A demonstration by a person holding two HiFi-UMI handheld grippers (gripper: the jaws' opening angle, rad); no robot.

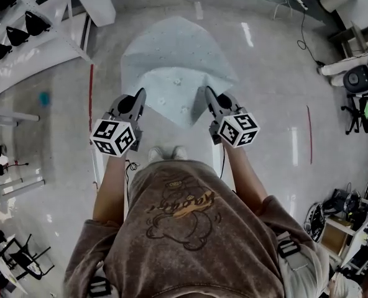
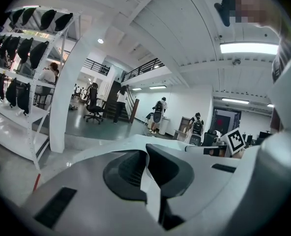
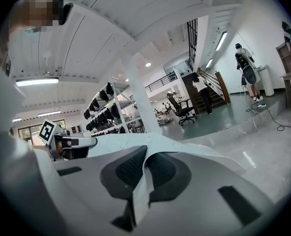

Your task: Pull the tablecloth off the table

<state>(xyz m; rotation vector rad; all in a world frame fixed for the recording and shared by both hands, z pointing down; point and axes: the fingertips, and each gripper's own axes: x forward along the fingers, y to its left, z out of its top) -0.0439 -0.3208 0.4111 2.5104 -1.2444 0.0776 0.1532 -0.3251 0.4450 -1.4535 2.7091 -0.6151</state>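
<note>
A polished grey floor [image 1: 277,73] in a large white workshop is seen from above. White shelving [image 1: 22,36] hung with dark items stands at the left, and chairs, cables and equipment are crowded at the right edge. Two thin red lines [image 1: 309,134] are marked on the floor to either side of the centre.

A pale blue-grey tablecloth [image 1: 174,73] is held out in front of a person [image 1: 184,228] in a brown printed shirt. It spreads away from the near edge toward a point at the far side, with a fold across its middle. The left gripper [image 1: 138,96] is closed on the cloth's near left corner and the right gripper [image 1: 207,93] on its near right corner. A black-and-white marker cube [image 1: 114,136] is carried on each tool. The person's pale shoes [image 1: 166,154] are seen just below the cloth's near edge, between the two forearms.

In the left gripper view, the jaws of the left gripper [image 2: 150,181] are pressed together on a thin strip of the tablecloth [image 2: 135,144], which billows out white beyond them. A black office chair [image 2: 93,107] and several people are seen far off by a staircase. In the right gripper view, the jaws of the right gripper [image 3: 140,181] are likewise clamped on a fold of the tablecloth [image 3: 155,141]. The shelving [image 3: 106,114] and a staircase [image 3: 207,95] are seen in the distance.
</note>
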